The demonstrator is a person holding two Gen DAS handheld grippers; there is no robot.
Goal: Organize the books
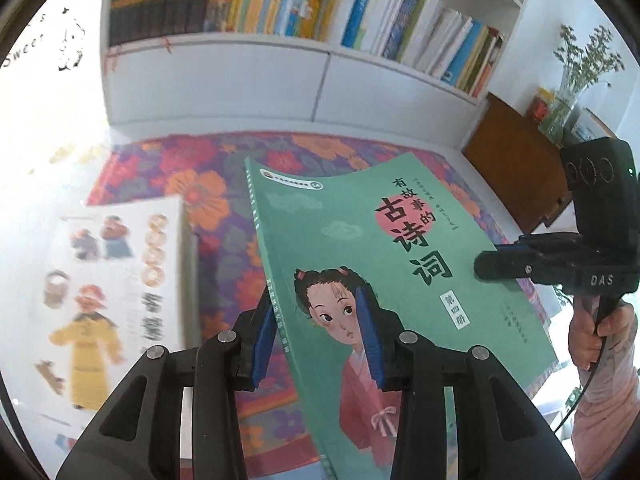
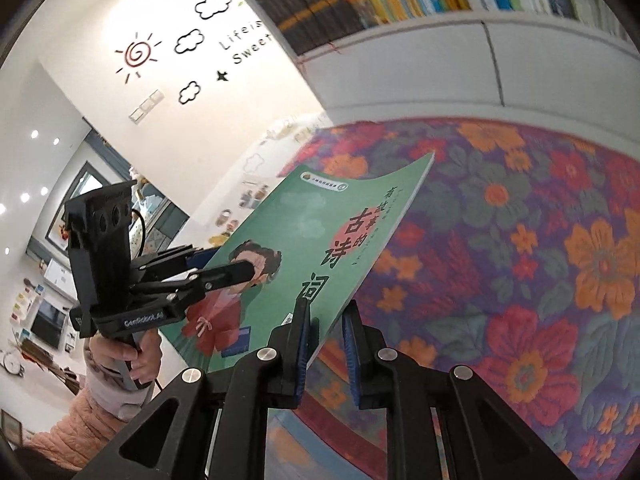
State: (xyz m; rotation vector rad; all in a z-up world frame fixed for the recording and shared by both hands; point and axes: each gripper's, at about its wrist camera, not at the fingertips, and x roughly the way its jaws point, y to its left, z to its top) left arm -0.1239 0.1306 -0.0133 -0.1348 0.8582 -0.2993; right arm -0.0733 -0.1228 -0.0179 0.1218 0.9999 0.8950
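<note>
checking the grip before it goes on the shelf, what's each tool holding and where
Both hold the green book: left tool clamps its spine edge, right tool its opposite long edge.

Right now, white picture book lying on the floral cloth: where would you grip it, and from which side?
Probably its long right edge, coming in low from the right. The white picture book lies flat on the floral cloth, so only an edge offers a pinch, and that one faces bare cloth. Both the left gripper and right gripper are shut on the green book.
</note>
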